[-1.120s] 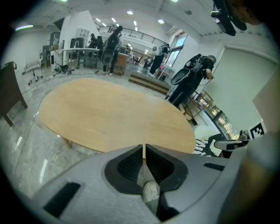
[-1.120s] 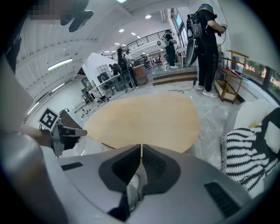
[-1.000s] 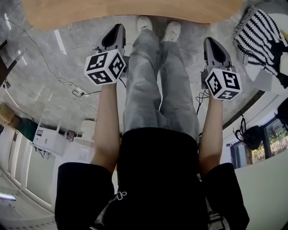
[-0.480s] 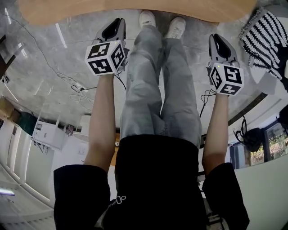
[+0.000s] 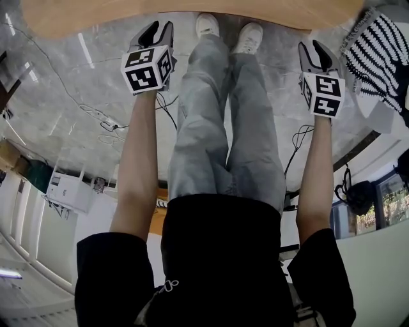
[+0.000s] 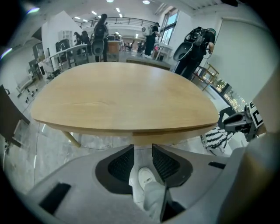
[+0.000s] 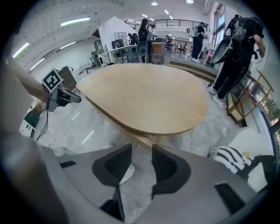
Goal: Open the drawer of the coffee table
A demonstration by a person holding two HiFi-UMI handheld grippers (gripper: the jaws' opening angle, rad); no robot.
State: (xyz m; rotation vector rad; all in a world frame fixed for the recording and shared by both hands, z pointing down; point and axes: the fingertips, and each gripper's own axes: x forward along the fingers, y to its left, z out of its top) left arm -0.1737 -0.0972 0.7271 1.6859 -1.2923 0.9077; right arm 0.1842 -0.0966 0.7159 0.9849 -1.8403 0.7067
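Marble floor (image 5: pixel 70 121) surrounds the coffee table (image 7: pixel 148 100). Approach step: left claw (image 6: pixel 143 146) and right claw (image 7: pixel 141 146), jaws just opening, stand wide and empty, short of the drawer (image 6: pixel 166 137) under the tabletop (image 6: pixel 118 96) edge. Next: grip its front.

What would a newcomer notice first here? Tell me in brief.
The pale wooden table fills the top of the head view, the person's grey-trousered legs stretching toward it. Flanking them, the left gripper and right gripper, each bearing a black-and-white marker cube, point at its edge; their jaws have just been opening, with nothing between them. A striped cloth lies at far right.
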